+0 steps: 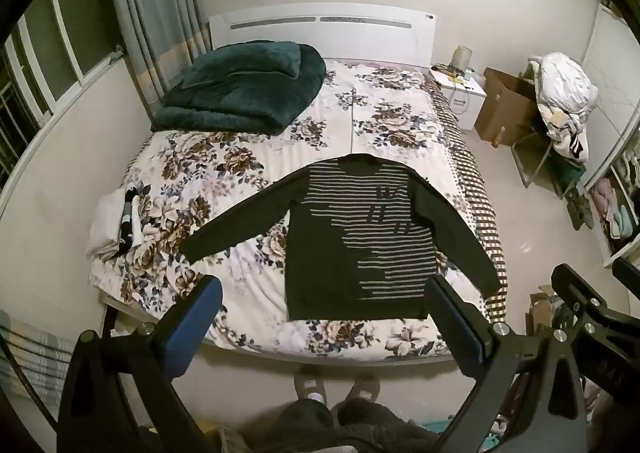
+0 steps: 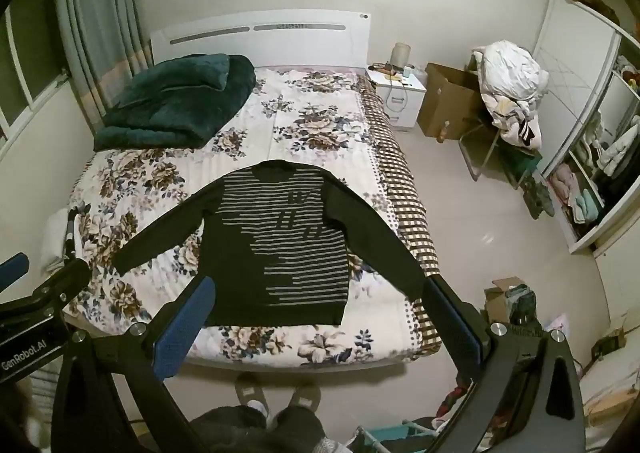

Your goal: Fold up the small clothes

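A dark long-sleeved sweater with grey stripes lies flat, front up, on the floral bedspread, sleeves spread out to both sides, hem toward me. It also shows in the right wrist view. My left gripper is open and empty, held high above the bed's near edge. My right gripper is open and empty too, held at about the same height to the right of the left one. Neither touches the sweater.
A folded dark green blanket lies at the bed's far left. A small pile of folded clothes sits at the left edge. A nightstand, cardboard box, a chair heaped with laundry and an open wardrobe stand right.
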`<action>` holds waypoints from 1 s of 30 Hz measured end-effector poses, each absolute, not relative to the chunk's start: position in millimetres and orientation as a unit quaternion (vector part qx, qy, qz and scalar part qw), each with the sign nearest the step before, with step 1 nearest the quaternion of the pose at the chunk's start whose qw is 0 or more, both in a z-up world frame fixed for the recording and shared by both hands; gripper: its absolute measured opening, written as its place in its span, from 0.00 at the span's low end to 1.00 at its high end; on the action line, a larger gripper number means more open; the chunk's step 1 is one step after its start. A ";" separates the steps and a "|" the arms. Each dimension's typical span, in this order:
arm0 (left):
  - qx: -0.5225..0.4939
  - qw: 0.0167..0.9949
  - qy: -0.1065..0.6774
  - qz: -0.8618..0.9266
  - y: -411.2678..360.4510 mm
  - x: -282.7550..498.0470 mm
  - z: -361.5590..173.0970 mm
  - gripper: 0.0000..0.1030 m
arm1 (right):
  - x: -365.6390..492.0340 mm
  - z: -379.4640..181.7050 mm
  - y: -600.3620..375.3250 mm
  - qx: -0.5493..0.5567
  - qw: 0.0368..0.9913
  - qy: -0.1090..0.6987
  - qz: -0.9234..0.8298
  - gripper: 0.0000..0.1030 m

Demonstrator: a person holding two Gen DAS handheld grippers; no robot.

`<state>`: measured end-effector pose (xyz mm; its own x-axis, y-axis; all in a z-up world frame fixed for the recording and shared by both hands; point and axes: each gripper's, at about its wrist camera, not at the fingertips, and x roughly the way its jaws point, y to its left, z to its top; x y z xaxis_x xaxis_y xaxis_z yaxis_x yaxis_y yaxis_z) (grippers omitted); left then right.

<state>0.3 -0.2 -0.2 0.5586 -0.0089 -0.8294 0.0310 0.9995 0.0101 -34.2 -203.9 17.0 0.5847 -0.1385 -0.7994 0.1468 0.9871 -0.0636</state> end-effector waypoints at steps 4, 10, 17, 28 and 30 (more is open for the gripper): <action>0.011 0.883 0.468 -0.012 -0.2 0.3 -0.1 1.00 | -33.8 18.5 -203.7 0.003 0.890 0.448 -0.081 1.00; 0.008 0.885 0.466 -0.014 -1.4 1.0 -0.7 1.00 | -32.3 18.6 -203.2 0.002 0.890 0.447 -0.083 1.00; 0.007 0.885 0.466 -0.017 -3.2 5.6 9.0 1.00 | -30.8 19.6 -202.3 0.001 0.891 0.446 -0.083 1.00; 0.004 0.886 0.464 -0.016 -1.3 3.6 7.9 1.00 | -30.2 22.1 -201.8 0.002 0.893 0.443 -0.081 1.00; 0.004 0.886 0.464 -0.015 -1.8 3.9 12.1 1.00 | -30.2 22.7 -201.9 0.003 0.893 0.443 -0.081 1.00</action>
<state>3.9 -1.8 12.1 0.5691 -0.0233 -0.8220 0.0310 0.9995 -0.0068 -30.2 -201.9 22.7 0.5940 -0.1428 -0.7917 0.1475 0.9868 -0.0673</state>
